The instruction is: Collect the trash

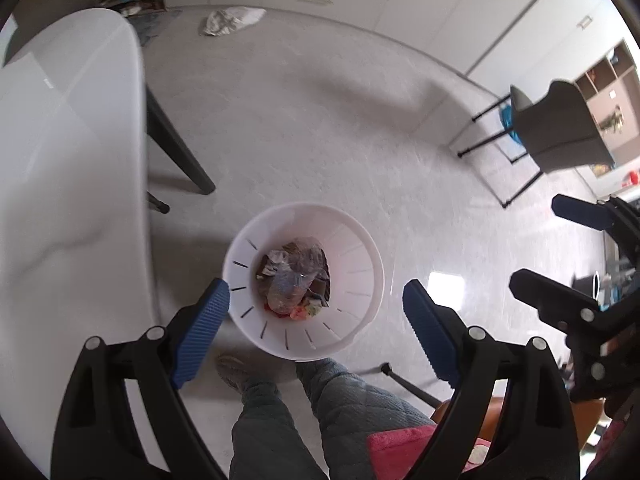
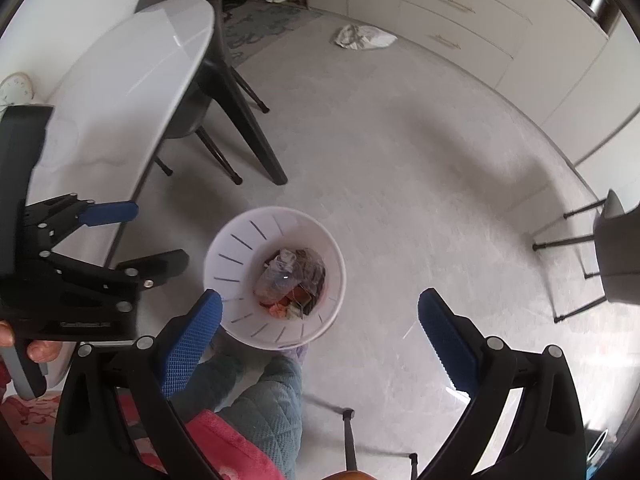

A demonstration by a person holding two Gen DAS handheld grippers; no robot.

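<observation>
Pointing steeply down, both grippers (image 1: 316, 312) (image 2: 320, 316) spread above bin (image 1: 360, 264).

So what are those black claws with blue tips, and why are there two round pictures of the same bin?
They are hand-held grippers, one per hand, no robot. Each carries a wide-angle camera looking along its fingers, which gives the two round views. The left gripper and right gripper are both open and hold nothing. Below stands a white slotted wastebasket with a crushed plastic bottle and scraps inside. A crumpled white bag lies on the floor by the cabinets. The white table is beside the basket.
</observation>
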